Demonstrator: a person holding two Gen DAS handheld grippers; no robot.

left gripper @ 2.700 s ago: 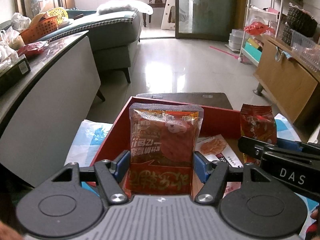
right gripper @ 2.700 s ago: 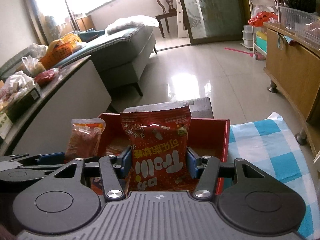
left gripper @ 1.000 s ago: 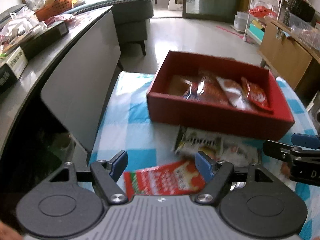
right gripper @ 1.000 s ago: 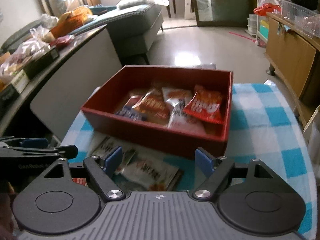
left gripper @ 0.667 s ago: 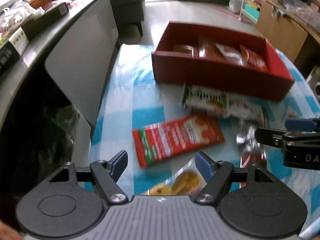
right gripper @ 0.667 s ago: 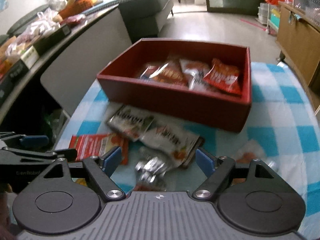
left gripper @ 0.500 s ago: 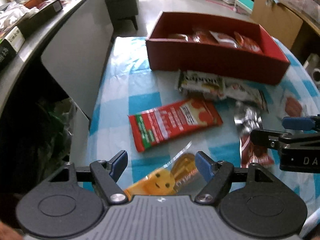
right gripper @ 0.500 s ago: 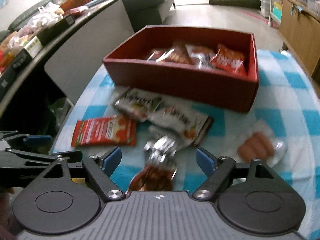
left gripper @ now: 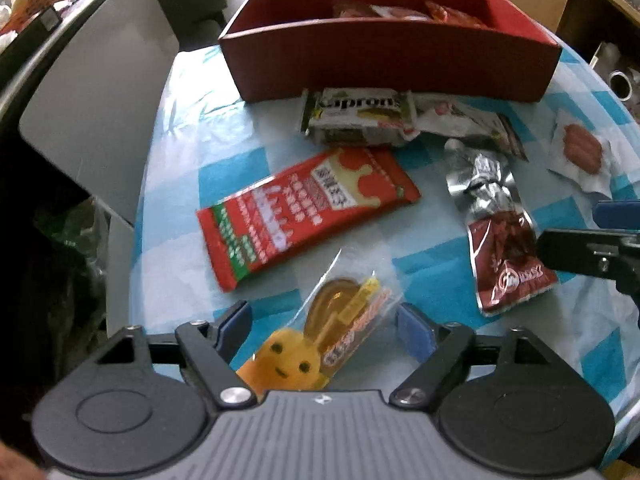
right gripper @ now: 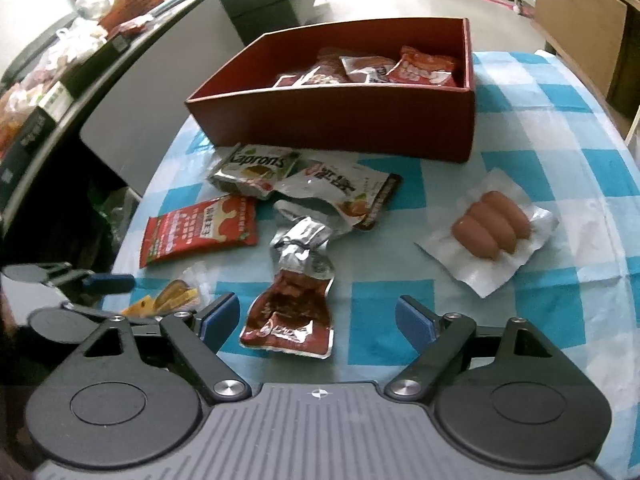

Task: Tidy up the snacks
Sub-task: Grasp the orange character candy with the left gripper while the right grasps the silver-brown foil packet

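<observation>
My left gripper [left gripper: 326,330] hangs over a clear packet with a yellow bunny candy [left gripper: 320,344]. Its jaws are opening and the packet lies between them untouched. My right gripper [right gripper: 318,318] is over a brown and silver foil pouch [right gripper: 294,296], jaws opening, pads clear of it. A red flat packet [left gripper: 304,210], a Kaprons pack [left gripper: 358,116], a white and red pouch [right gripper: 340,190] and a sausage pack [right gripper: 492,228] lie loose on the blue checked cloth. The red box [right gripper: 340,120] at the back holds several snack bags.
The round table's left edge [left gripper: 138,216] drops off beside a grey panel [left gripper: 92,92]. A dark counter with boxes and bags [right gripper: 44,92] runs along the left. A wooden cabinet [right gripper: 580,16] stands at the right.
Both grippers dropped their snack bags in the red box, drew back and sank toward the loose packets. Their jaws stand wider than a second ago.
</observation>
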